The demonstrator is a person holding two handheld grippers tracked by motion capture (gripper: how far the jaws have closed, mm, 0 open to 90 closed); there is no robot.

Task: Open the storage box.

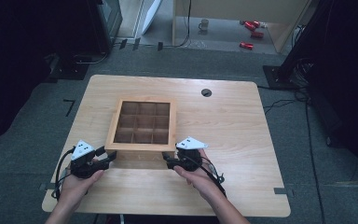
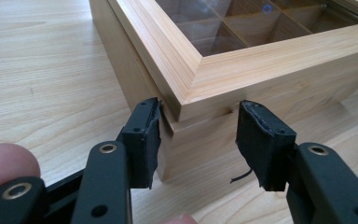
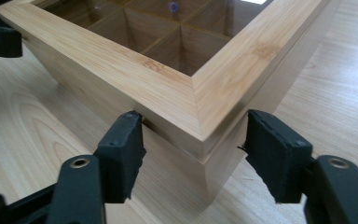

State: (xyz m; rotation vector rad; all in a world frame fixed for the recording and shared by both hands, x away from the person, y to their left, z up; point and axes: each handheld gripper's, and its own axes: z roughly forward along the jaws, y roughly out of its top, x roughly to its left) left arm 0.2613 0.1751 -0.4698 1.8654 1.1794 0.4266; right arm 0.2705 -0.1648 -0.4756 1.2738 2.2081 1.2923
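Grey carpet surrounds a pale wooden counter (image 1: 223, 135) with rounded corners and a small dark cable port (image 1: 206, 92) near its far edge. Beyond it, on the floor, stand a mug (image 1: 204, 24) and a few red cans (image 1: 251, 29).

On the counter, slightly left of centre, sits a square wooden box (image 1: 142, 123). Its top is a framed clear pane, and under the pane wooden dividers split the inside into a three-by-three grid of compartments. A thin seam runs round the box just below the frame.

A person's forearms come in from the near edge, each hand holding a tool. The left hand-held gripper (image 1: 106, 156) is at the box's near left corner. In the left gripper view its jaws stand apart, one on each side of that corner at the height of the seam; the left pad (image 2: 147, 140) lies against or just beside the side wall, and the right pad (image 2: 256, 140) is just in front of the near wall, contact unclear.

The right hand-held gripper (image 1: 168, 158) is at the near right corner. In the right gripper view its jaws are also spread, straddling the corner just under the frame, with a visible gap between the right pad (image 3: 272, 151) and the wood. The left pad (image 3: 123, 149) is close to the near wall.
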